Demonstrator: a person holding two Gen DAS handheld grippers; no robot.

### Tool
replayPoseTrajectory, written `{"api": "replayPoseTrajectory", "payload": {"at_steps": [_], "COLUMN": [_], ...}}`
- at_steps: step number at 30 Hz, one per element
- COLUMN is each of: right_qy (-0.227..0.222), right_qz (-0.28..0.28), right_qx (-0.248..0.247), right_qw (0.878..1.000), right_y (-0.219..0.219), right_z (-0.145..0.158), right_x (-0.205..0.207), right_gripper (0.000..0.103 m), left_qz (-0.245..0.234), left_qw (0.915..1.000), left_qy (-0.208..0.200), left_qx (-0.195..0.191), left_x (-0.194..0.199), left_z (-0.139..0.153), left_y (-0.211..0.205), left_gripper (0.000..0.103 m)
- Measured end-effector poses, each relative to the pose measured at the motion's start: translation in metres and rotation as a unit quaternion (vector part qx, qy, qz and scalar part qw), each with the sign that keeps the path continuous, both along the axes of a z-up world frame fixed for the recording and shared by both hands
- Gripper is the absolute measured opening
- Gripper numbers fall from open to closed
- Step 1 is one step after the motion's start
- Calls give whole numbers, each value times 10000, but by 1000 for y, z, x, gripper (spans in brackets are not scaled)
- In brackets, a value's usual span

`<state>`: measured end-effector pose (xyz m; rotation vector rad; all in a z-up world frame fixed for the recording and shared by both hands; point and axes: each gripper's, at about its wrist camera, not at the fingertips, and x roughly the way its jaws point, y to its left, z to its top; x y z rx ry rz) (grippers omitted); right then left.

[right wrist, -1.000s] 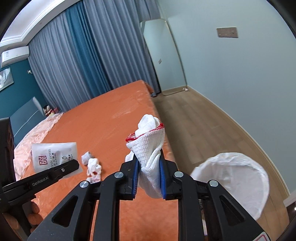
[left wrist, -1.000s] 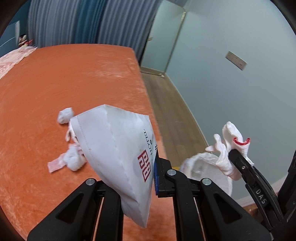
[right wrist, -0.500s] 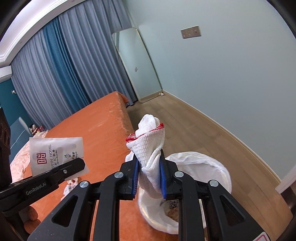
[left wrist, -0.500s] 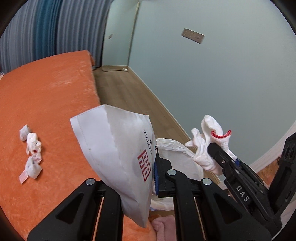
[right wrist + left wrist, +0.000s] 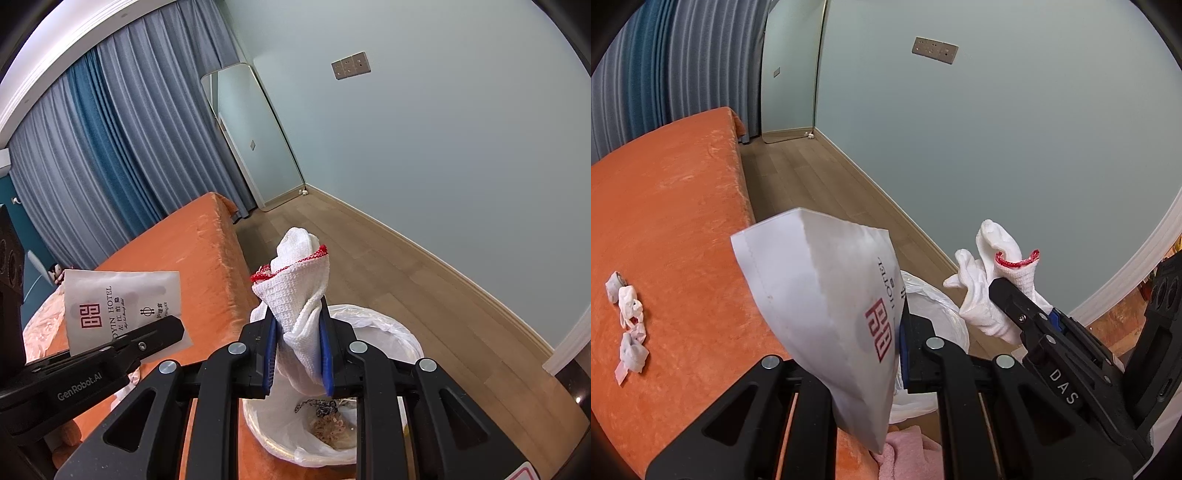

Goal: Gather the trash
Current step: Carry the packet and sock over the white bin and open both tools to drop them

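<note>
Step in hand: carrying two pieces of trash to the bin.

Left gripper (image 5: pixel 864 363): clamped on a white hotel sachet (image 5: pixel 827 306), centre frame, over the orange bed (image 5: pixel 676 229) edge.

Right gripper (image 5: pixel 297 356): pinching a white glove with red cuff (image 5: pixel 299 291), angled downward above the lined waste bin (image 5: pixel 391 332), lower centre.

Crumpled tissues (image 5: pixel 628 325) lie on the bed, left.

Next move, as judged: bring each item over the bin mouth, then release.
</note>
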<state>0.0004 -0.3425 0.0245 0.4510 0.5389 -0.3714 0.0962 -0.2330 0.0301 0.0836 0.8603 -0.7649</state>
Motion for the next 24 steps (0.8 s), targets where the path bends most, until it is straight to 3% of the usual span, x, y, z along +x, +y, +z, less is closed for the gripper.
{"api": "replayPoseTrajectory", "payload": {"at_steps": [3, 4, 5, 7, 24], "right_qy": [8, 19, 22, 25, 29], "right_qz": [-24, -37, -48, -70, 16], "right_qx": [-19, -17, -9, 18, -194], "right_qw": [10000, 10000, 10000, 10000, 9998], "right_y": [0, 1, 1, -2, 8], "right_z": [-1, -2, -2, -3, 4], "right_x": [-2, -2, -4, -6, -12], "right_gripper": [24, 24, 25, 30, 41], "left_qz": [-43, -33, -29, 34, 282], "left_qw": [10000, 10000, 10000, 10000, 9996], "left_qy": [11, 35, 57, 31, -23], "left_qx": [40, 66, 72, 53, 71], "left_x": [4, 5, 6, 7, 10], "left_z": [-3, -4, -5, -6, -7], "left_y": [-6, -8, -9, -9, 5], "left_gripper": [11, 19, 33, 46, 48]}}
